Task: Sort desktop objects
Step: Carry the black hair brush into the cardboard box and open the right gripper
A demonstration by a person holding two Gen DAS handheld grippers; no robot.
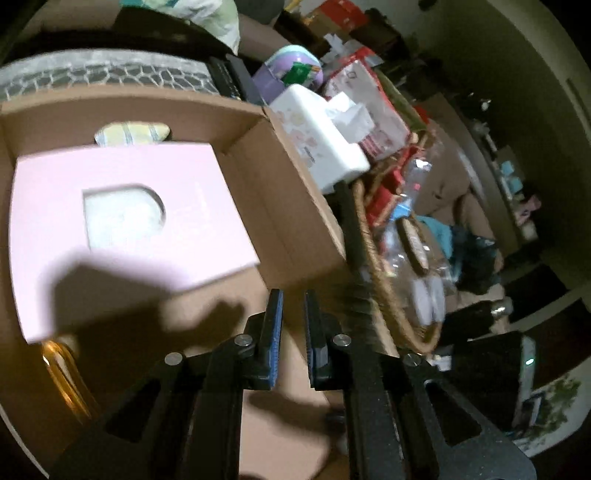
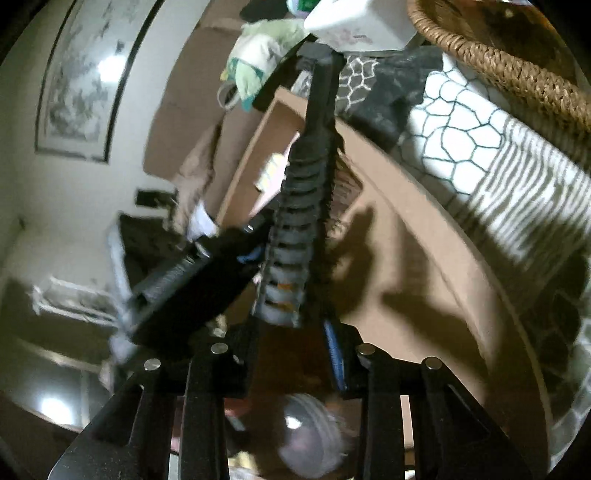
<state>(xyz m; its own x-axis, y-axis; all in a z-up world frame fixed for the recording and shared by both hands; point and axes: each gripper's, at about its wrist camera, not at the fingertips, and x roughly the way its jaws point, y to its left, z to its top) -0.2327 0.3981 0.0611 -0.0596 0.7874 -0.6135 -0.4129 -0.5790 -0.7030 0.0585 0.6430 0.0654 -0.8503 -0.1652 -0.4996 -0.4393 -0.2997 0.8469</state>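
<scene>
While both tools are hanging over the cardboard box, the scene is reading like this:

Left hand-held gripper [image 1: 293, 295]: its jaws are standing a narrow gap apart with nothing between them, hovering just above the right wall of the cardboard box [image 1: 295, 206].

Right hand-held gripper [image 2: 291, 332]: its jaws are closing on the lower end of a black ribbed handle [image 2: 295, 229], a long tool whose far end is reaching up toward a white tissue box [image 2: 354, 22]; what kind of tool it is I cannot tell.

Handling of the tool: it is looking stiff, light and long, so it is likely to swing if gripped at the tip; the ribbed section is offering the surest hold.

Inside the box: a pink flat carton [image 1: 122, 229] with a cut-out window is lying tilted, half in shadow; it is probably light and crushable, best taken by an edge.

Beyond the box: a wicker basket [image 1: 369, 236] is sitting just beside it, holding clear plastic packets and red wrappers.

Underneath: a patterned cloth [image 2: 461, 129] is covering the table.
</scene>
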